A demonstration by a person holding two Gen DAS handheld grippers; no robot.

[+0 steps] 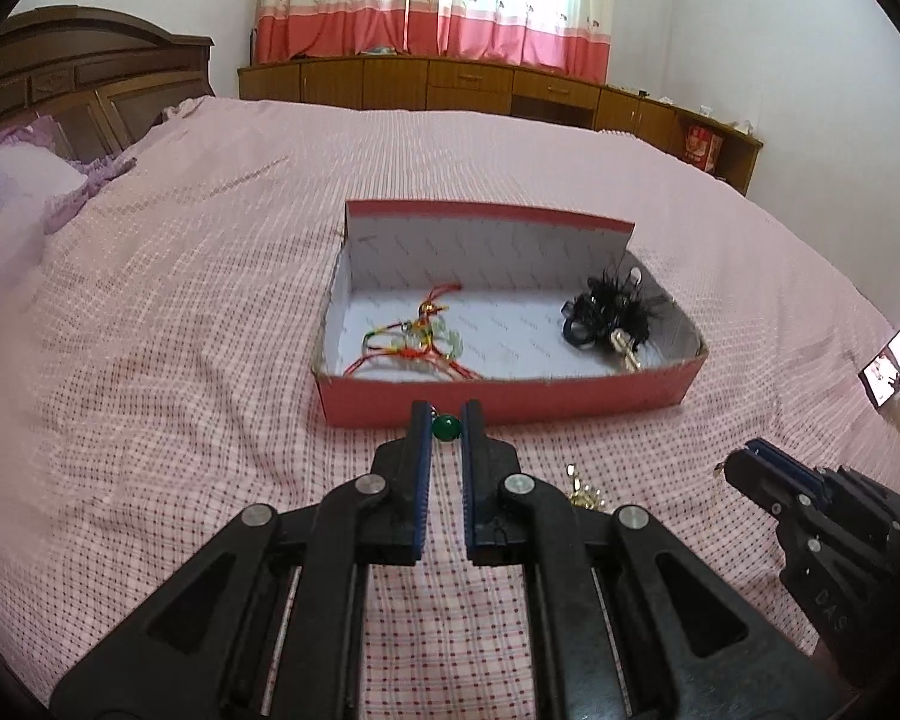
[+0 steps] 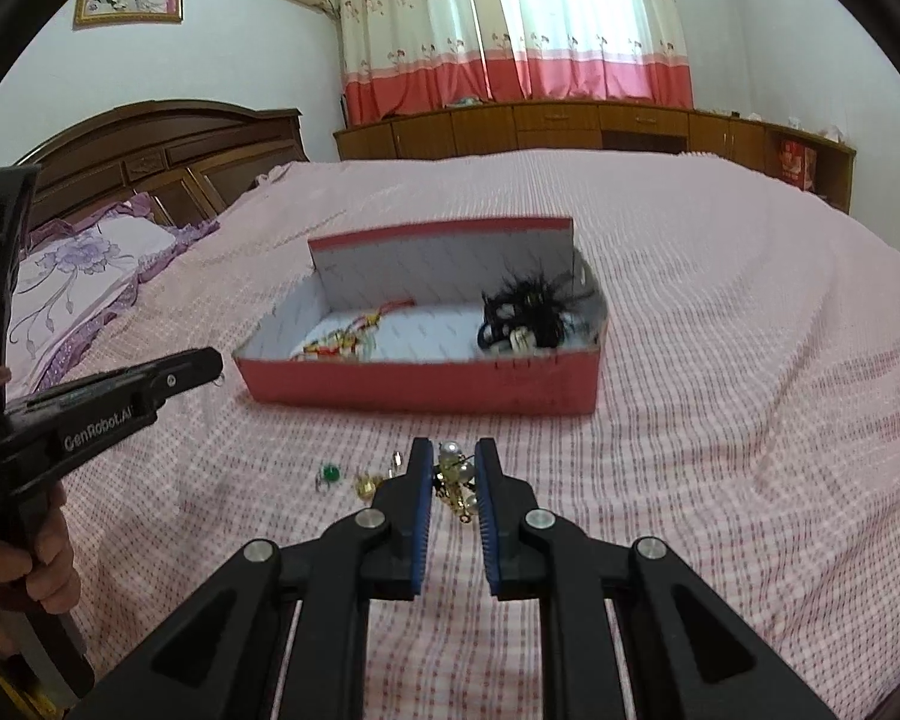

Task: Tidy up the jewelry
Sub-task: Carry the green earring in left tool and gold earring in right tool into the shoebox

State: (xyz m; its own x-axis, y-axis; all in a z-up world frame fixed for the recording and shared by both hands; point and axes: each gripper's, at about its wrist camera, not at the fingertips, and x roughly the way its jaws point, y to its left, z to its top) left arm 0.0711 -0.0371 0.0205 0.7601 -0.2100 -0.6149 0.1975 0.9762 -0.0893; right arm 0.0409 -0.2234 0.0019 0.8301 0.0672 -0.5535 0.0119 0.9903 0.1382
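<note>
My left gripper [image 1: 447,420] is shut on a small green gem piece [image 1: 447,427], held just above the bedspread in front of the red box [image 1: 510,402]. In the box lie red-string charms [image 1: 414,342] on the left and a black feathery hair piece [image 1: 606,312] on the right. My right gripper [image 2: 453,462] is shut on a cluster of pearl and gold jewelry [image 2: 459,474], low over the bed. Another green gem piece [image 2: 330,473] and gold bits [image 2: 366,485] lie on the bedspread to its left. The left gripper [image 2: 210,363] shows at the left of the right wrist view.
The pink checked bedspread [image 1: 180,330] stretches around the box. A lit phone [image 1: 894,369] stands at the right edge of the bed. Purple pillows [image 1: 6,192] and a wooden headboard [image 1: 90,78] are at the left, with low wooden cabinets [image 1: 450,84] behind. A hand [image 2: 6,576] grips the left tool.
</note>
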